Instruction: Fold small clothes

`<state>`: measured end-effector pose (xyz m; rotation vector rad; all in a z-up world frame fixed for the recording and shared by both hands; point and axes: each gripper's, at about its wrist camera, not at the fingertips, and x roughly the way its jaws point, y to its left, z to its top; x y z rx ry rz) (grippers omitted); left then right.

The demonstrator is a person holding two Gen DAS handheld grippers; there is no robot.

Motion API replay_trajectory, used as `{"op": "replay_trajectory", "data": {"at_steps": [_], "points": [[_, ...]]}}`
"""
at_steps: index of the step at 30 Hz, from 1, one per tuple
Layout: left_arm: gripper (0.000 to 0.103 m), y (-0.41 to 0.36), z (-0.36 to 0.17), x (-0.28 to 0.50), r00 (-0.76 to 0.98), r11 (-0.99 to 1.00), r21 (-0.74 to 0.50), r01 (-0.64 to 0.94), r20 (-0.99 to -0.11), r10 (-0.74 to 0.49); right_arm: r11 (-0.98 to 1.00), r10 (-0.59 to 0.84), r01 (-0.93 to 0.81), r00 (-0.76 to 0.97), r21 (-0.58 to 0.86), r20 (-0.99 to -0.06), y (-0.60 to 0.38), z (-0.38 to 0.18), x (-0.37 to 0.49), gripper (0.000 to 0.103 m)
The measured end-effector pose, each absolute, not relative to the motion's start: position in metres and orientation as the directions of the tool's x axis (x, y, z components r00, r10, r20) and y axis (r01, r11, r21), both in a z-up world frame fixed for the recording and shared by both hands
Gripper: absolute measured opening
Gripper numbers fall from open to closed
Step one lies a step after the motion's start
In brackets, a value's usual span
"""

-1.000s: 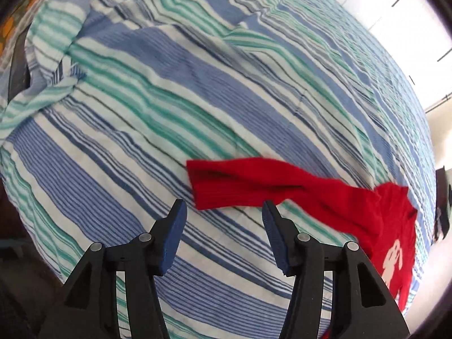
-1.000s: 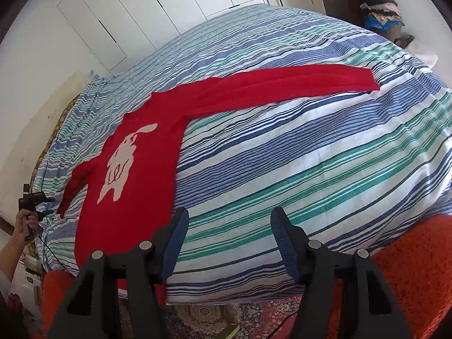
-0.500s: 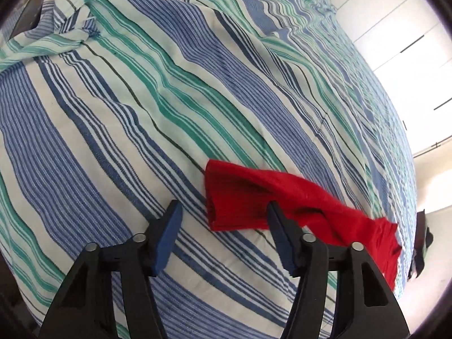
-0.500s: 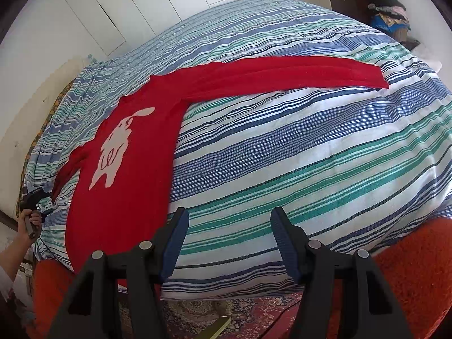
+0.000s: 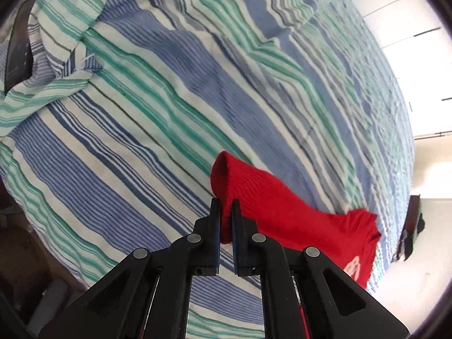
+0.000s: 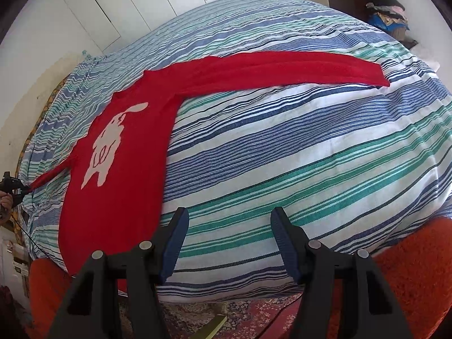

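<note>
The cuff of the near sleeve (image 5: 226,186) is being pinched between the nearly closed jaws of the left gripper (image 5: 225,226), the red sweater (image 6: 118,169) being spread toward the bed's (image 6: 310,147) foot edge, its far sleeve (image 6: 282,67) stretched across the bed. The right gripper (image 6: 228,243) is being held wide open, empty, beyond that edge.

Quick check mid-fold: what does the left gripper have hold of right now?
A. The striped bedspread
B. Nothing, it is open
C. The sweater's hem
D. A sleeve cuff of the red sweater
D: the left gripper is shut on the sleeve cuff of the red sweater, lifting it off the striped bedspread.
</note>
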<state>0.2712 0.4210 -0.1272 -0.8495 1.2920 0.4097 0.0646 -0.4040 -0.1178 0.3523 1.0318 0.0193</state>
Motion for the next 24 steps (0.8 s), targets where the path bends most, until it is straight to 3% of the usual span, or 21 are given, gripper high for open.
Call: {"op": "replay_trajectory", "data": {"at_steps": [3,5,10,14,15,17,20,24], "points": [[0.005,0.416,-0.183,0.256,0.114,0.626,-0.204,-0.753,-0.977,-0.182,0.945,0.182,0.141,0.524,0.295,-0.832,-0.402,-0.117,0.065,0.060],[0.005,0.408,-0.204,0.246,0.105,0.618,-0.196,-0.761,-0.978,-0.180,0.944,0.179,0.144,0.531,0.296,-0.828,-0.402,-0.115,0.063,0.060],[0.006,0.388,-0.186,0.250,0.101,0.716,-0.108,-0.690,-0.994,-0.052,0.938,0.177,0.165,0.529,0.305,-0.830,-0.411,-0.117,0.060,0.060],[0.018,0.399,-0.171,0.245,0.109,0.680,-0.039,-0.732,-0.992,0.060,0.930,0.184,0.181,0.525,0.320,-0.831,-0.414,-0.120,0.062,0.060],[0.031,0.405,-0.167,0.239,0.105,0.658,-0.019,-0.753,-0.990,0.092,0.930,0.182,0.181,0.529,0.320,-0.829,-0.413,-0.119,0.062,0.060],[0.047,0.414,-0.158,0.223,0.140,0.613,-0.042,-0.789,-0.984,0.114,0.933,0.177,0.174,0.539,0.315,-0.824,-0.411,-0.116,0.061,0.060],[0.048,0.408,-0.138,0.203,0.233,0.609,-0.087,-0.788,-0.959,0.164,0.941,0.170,0.158,0.544,0.299,-0.822,-0.407,-0.114,0.060,0.060],[0.048,0.358,-0.120,0.211,0.388,0.772,-0.157,-0.617,-0.913,0.125,0.945,0.174,0.148,0.528,0.292,-0.831,-0.404,-0.117,0.063,0.060]]}}
